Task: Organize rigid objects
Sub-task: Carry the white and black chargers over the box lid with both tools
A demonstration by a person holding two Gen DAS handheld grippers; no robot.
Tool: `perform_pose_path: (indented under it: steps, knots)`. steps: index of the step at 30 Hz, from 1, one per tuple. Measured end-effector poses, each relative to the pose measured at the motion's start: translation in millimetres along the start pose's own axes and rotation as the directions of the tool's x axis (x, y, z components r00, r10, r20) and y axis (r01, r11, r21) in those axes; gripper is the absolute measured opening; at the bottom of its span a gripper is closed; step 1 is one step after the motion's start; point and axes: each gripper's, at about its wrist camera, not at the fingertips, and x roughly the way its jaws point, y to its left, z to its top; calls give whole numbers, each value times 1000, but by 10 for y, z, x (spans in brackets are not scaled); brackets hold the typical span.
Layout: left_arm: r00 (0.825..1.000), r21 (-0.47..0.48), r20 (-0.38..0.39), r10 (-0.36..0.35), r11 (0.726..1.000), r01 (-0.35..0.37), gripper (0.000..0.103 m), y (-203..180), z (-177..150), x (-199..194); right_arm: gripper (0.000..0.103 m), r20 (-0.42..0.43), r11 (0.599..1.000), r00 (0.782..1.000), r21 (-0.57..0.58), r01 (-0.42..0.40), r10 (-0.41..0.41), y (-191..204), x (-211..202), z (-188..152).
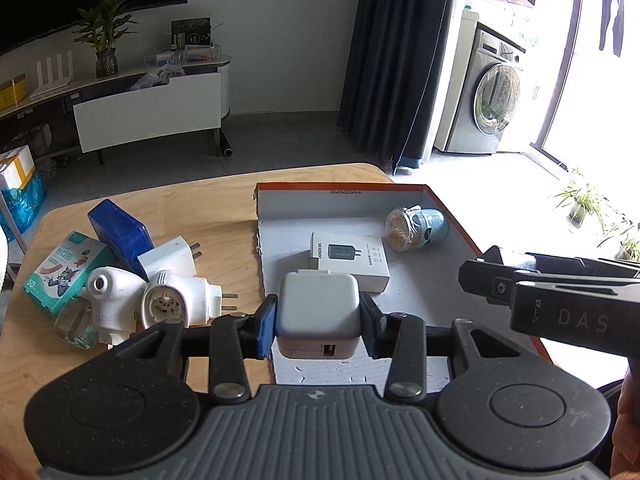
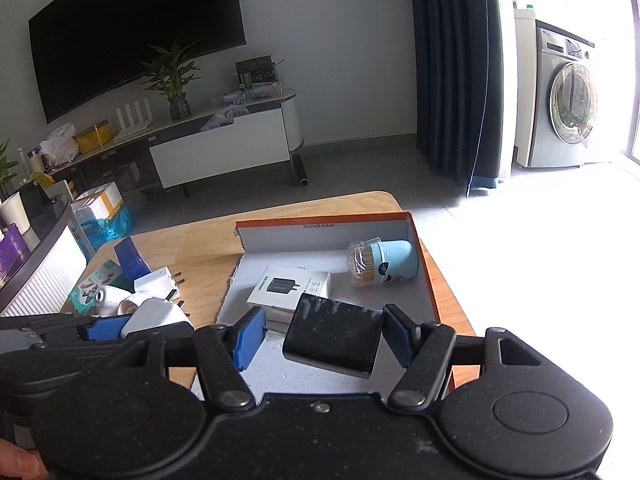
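My left gripper (image 1: 318, 322) is shut on a white USB charger cube (image 1: 318, 314), held over the near left corner of the orange-edged cardboard box (image 1: 340, 189). My right gripper (image 2: 324, 338) has a black rectangular block (image 2: 332, 334) between its jaws; the block touches the right pad, and a gap shows at the left blue pad (image 2: 250, 338). It hovers over the box (image 2: 320, 220). Inside the box lie a white charger carton (image 1: 348, 258) and a blue toothpick jar (image 1: 416, 228). On the table (image 1: 192, 208) to the left lie white plugs (image 1: 180, 300), a blue case (image 1: 120, 232) and a bandage box (image 1: 64, 268).
The right gripper's body (image 1: 560, 296) reaches in over the box's right side in the left wrist view. The wooden table ends just beyond the box. Behind stand a TV cabinet (image 2: 220, 152), dark curtain (image 2: 452, 72) and washing machine (image 2: 568, 100).
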Motion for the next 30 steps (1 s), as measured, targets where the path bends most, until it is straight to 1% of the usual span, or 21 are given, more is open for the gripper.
perform_pose_path:
  steps: [30]
  knots:
    - [1000, 12, -6, -23, 1000, 23, 42, -96, 8, 26, 78, -3, 1000, 1000, 7, 7, -7, -51, 35, 0]
